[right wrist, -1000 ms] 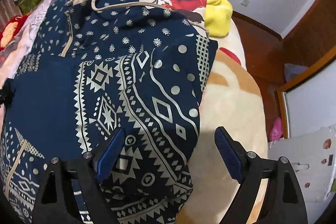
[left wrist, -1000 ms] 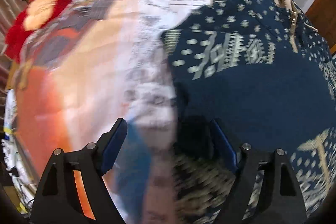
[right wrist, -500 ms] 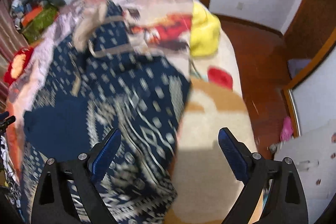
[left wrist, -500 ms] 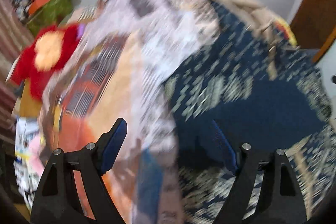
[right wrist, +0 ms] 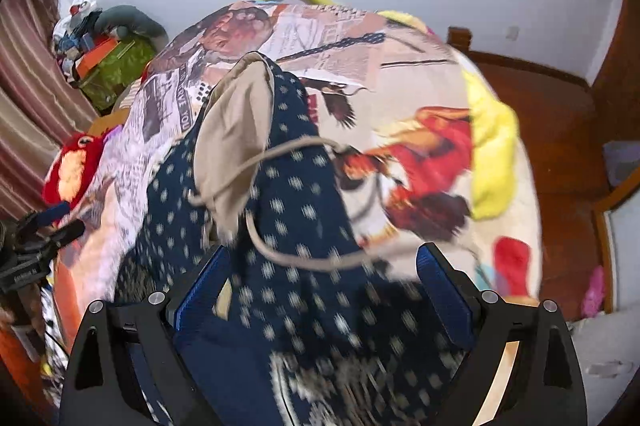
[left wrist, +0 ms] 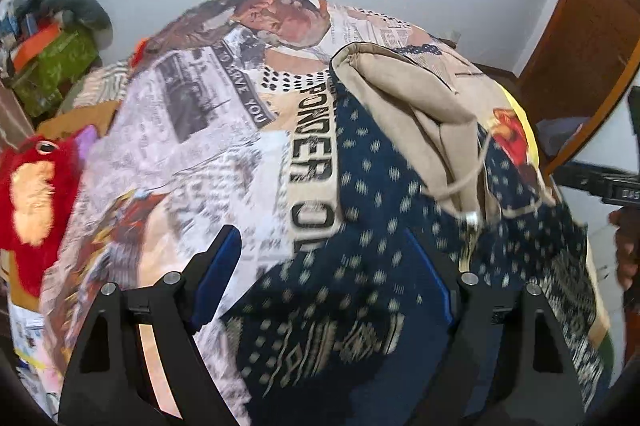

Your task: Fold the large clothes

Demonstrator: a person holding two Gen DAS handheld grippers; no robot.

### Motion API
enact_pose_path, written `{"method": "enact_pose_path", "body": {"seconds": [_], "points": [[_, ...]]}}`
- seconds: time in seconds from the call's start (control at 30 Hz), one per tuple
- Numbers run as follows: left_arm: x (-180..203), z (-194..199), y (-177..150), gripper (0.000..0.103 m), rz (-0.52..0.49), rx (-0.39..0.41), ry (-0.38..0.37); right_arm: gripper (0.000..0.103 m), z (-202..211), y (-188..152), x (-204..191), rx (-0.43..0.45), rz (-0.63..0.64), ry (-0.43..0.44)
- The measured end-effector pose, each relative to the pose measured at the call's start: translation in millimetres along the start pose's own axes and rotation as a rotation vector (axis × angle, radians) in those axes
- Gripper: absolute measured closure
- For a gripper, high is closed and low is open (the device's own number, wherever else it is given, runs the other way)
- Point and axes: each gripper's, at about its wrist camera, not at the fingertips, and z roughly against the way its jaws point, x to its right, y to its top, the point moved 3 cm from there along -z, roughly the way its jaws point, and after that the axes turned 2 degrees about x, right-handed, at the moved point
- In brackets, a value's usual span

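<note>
Navy patterned hoodie point(left wrist: 360, 290) lay flat on the printed bedspread point(left wrist: 192, 146), tan-lined hood point(right wrist: 236, 130) flopped toward the wall and its drawcord point(right wrist: 304, 258) trailing loose. Left gripper point(left wrist: 324, 282) was spread wide above the hoodie's edge, pinching nothing. Right gripper point(right wrist: 324, 290) also spread, clear of the fabric.

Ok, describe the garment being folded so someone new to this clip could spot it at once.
Start at the bed, covered by a newspaper-and-comic print blanket. Lying along its middle is the hooded jacket: navy with small pale dots and a tan-lined hood with a cream drawstring, the only dark fabric there.
</note>
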Motion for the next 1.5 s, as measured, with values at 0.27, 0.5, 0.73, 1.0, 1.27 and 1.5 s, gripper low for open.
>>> {"method": "enact_pose_path", "body": {"seconds": [0.27,0.5,0.73,1.0,1.27,1.5], "points": [[7.4,-71.8,27.0,0.021,0.058,-0.063,-0.064,0.009,-90.8,40.9,-7.1,-0.130,-0.135,0.106],[18.3,-118.0,28.7,0.021,0.125,-0.097,-0.091,0.008,-129.4,49.5,-20.7,-0.138,-0.164,0.145],[32.2,-111.9,31.0,0.061,0.136,-0.050,-0.150,0.057,-121.3,43.9,-33.7,-0.066,-0.068,0.132],[51.0,-66.9,30.4,0.097,0.029,-0.051,-0.135,0.091,-91.5,34.7,-34.3,-0.031,-0.066,0.190],[69.0,-4.4,4.0,0.097,-0.086,-0.039,-0.135,0.092,-35.6,6.6,-46.2,0.001,-0.011,0.229],[73.7,17.8,-44.2,0.097,-0.118,-0.108,-0.159,0.092,2.5,-45.1,-51.1,-0.024,0.029,0.231]]}}
